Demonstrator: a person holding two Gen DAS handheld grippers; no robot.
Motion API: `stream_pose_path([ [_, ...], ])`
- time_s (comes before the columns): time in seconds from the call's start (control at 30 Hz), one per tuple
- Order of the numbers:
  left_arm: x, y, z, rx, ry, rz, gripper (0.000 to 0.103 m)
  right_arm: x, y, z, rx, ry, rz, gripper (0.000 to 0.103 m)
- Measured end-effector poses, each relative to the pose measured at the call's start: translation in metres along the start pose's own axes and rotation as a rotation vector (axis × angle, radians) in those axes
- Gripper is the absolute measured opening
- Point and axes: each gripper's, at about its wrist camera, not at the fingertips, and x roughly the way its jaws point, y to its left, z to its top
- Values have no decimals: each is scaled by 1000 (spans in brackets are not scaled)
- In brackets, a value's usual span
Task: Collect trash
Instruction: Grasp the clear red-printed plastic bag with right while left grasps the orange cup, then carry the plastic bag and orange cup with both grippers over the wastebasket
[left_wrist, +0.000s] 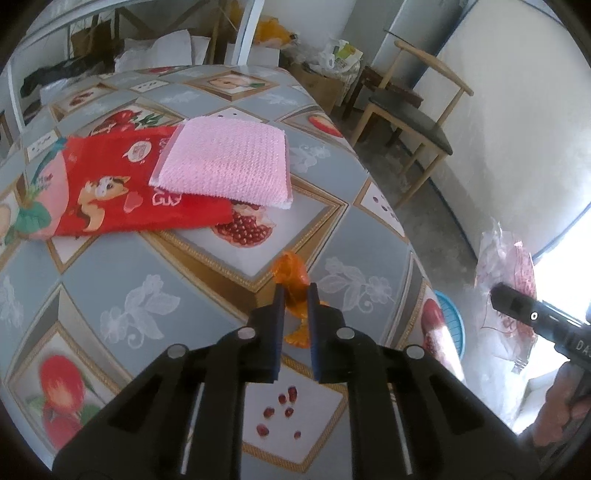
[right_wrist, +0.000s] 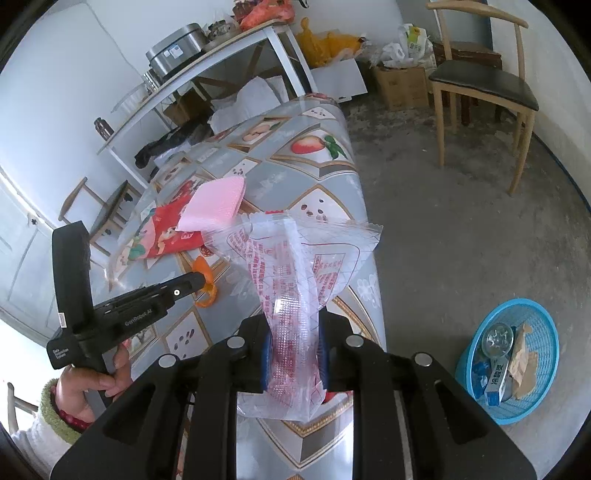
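Observation:
My left gripper (left_wrist: 296, 291) is shut on an orange peel (left_wrist: 293, 275) and holds it just above the table's right part; the peel hangs between the fingers. It also shows in the right wrist view (right_wrist: 205, 286). My right gripper (right_wrist: 294, 332) is shut on a clear plastic wrapper with red print (right_wrist: 295, 266), held up over the table's edge. The wrapper also shows at the right of the left wrist view (left_wrist: 506, 291). A blue trash basket (right_wrist: 541, 402) with several pieces of trash stands on the floor to the right.
A red printed bag (left_wrist: 110, 188) and a pink cloth (left_wrist: 225, 162) lie on the table with the fruit-pattern cover (left_wrist: 147, 295). A wooden chair (right_wrist: 480, 88) stands beyond the table. Cardboard boxes and bags sit by the far wall. A white shelf (right_wrist: 207, 70) holds a cooker.

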Motion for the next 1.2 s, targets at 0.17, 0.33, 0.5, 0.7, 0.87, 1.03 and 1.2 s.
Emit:
stream_pose_path([
  [0.17, -22, 1, -14, -21, -21, -31, 10, -7, 3, -5, -12, 5, 2, 19],
  [0.33, -49, 7, -34, -71, -41, -59, 10, -13, 12, -8, -31, 7, 3, 19],
  [0.5, -70, 9, -51, -98, -67, -65, 10, -17, 24, -12, -51, 5, 12, 19],
  [0.7, -95, 4, -66, -105, -125, -94, 10, -16, 39, -16, -70, 25, 18, 19],
  [0.87, -111, -3, -73, -84, -163, -108, 10, -22, 52, -18, -78, 12, 24, 19],
  [1.03, -129, -7, -81, -73, -201, -121, 10, -30, 65, -23, -89, -5, 25, 19],
  [1.2, -142, -9, -88, -73, -229, -135, 10, -38, 71, -32, -97, -15, 20, 19],
])
